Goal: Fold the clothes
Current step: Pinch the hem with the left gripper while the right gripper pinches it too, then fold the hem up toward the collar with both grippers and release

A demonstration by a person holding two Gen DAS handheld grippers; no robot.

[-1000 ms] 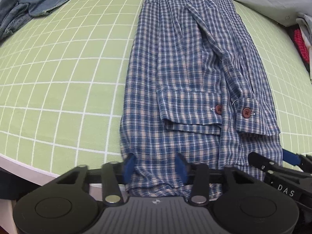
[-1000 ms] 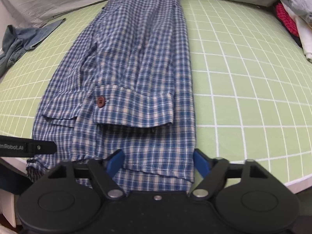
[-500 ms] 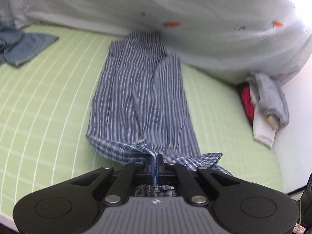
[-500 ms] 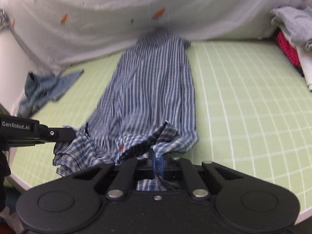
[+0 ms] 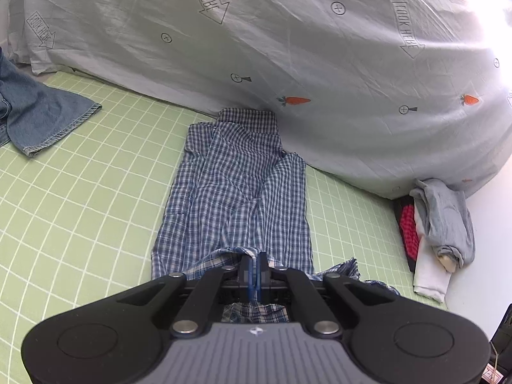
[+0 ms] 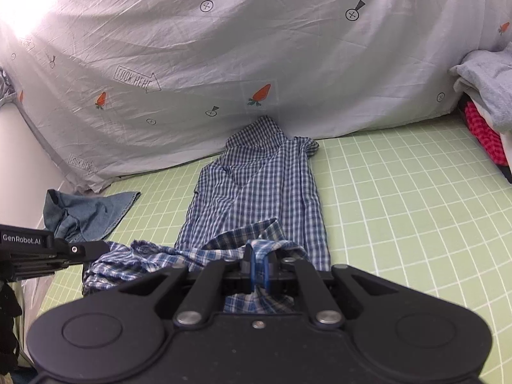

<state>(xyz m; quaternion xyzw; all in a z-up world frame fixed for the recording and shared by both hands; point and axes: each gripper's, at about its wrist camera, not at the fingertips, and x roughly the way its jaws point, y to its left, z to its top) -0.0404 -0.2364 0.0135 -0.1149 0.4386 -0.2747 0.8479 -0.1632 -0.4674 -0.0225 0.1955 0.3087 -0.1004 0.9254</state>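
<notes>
**Hem pinched at both corners, fold about to travel**

The blue-and-white checked cotton shirt (image 5: 236, 198) lies lengthwise on the green mat with white grid lines (image 5: 80, 198), its collar against the pale printed sheet (image 5: 288, 48) at the far end and its sleeves folded in. The left hand-held gripper (image 5: 253, 275) has its jaws fully together on the near hem; the right hand-held gripper (image 6: 257, 270) is likewise clamped on a bunch of hem cloth, with fabric visibly wedged between its blue pads.

Risks, as I judge them: each grip holds only a thin gathered bit of cloth, so a quick pull toward the collar could slip one corner free and let the fold land skewed. If the two hands do not travel evenly, the hem would come down crooked. The tucked-in sleeves could slide out as the lower half is carried over them. The collar sits tight against the sheet, so overshooting may push it up or bunch it there. The faded blue denim garment (image 5: 41, 118) at the left and the grey, red and white pile of clothes (image 5: 438, 230) at the right look well clear.

A second ago both sets of jaws stood apart around a hem lying flat at the mat's near edge, cuffs and red buttons close under the cameras. Now they are closed, the hem is raised and crumpled, and both views take in the whole shirt up to the sheet.
</notes>
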